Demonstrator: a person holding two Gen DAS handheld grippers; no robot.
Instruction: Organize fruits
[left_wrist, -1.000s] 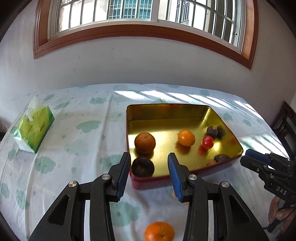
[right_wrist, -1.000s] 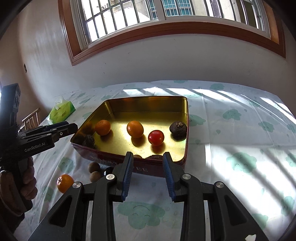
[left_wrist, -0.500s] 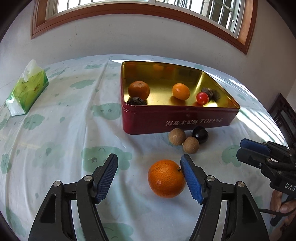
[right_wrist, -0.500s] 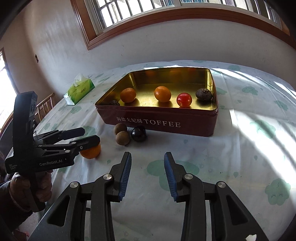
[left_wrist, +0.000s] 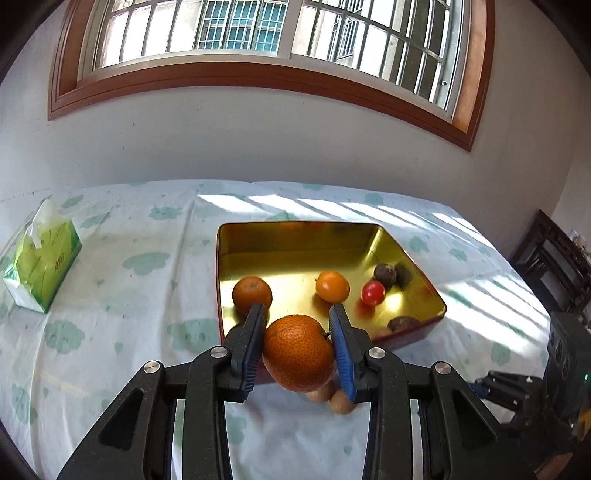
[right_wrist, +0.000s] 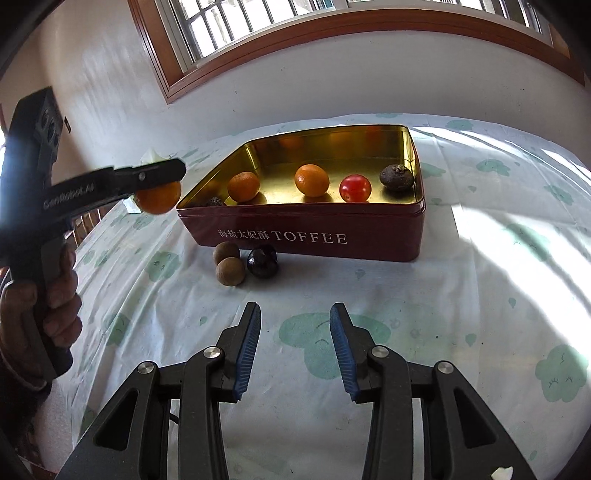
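Toffee tin (right_wrist: 310, 236) already holds two oranges, cherry tomato, dark fruits; left gripper (left_wrist: 298, 345) clamped on mandarin (left_wrist: 299, 352) lifted near tin; right gripper (right_wrist: 294, 347) parted, empty; two longans (right_wrist: 229, 266) and dark plum (right_wrist: 262, 260) remain on cloth

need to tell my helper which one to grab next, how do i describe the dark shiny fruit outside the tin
Find the red toffee tin on the cloud-print tablecloth. Against the wall with the lettering, below its left end, three small round fruits huddle on the cloth. Yours is the dark shiny fruit on the right, glossy and almost black; the two brown fruits beside it are dull.
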